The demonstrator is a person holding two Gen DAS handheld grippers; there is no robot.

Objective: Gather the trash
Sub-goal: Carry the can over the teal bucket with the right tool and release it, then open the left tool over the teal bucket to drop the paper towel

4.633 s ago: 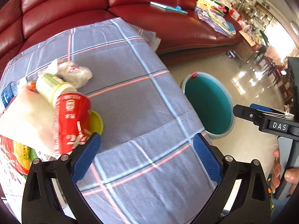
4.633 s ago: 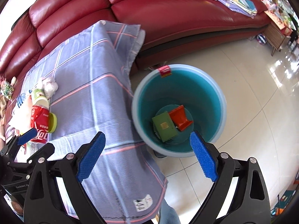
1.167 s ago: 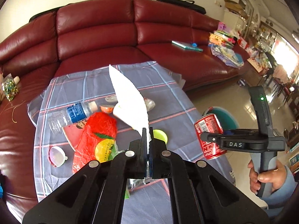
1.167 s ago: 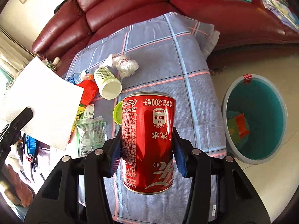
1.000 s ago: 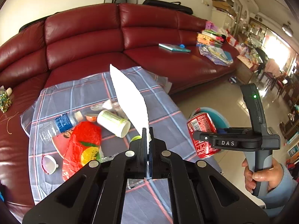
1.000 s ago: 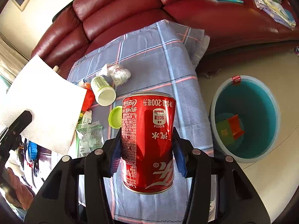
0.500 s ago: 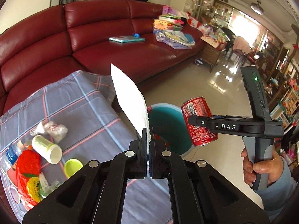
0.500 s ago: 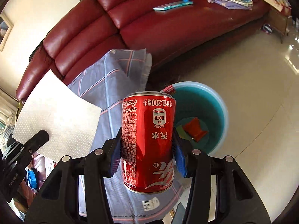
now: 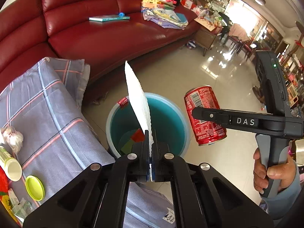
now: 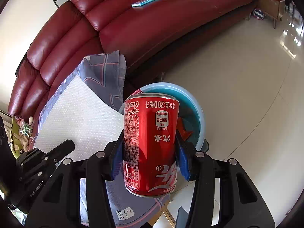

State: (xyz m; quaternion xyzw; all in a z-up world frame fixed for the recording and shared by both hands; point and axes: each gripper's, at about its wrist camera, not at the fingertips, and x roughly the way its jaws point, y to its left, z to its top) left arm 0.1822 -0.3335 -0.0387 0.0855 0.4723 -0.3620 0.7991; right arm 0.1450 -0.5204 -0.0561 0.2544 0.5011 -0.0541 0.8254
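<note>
Above one bin (image 9: 112, 114): one can (image 10: 150, 142), one tissue (image 9: 137, 98).

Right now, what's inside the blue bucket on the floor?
At the bottom of the bucket lie a red piece and a green piece of trash. The paper towel and the left gripper cover part of the bottom.

L fingers (image 9: 147, 152) pinch paper towel (image 9: 138, 98) above teal bin (image 9: 171, 117); red can (image 9: 204, 114) held to their right.
</note>
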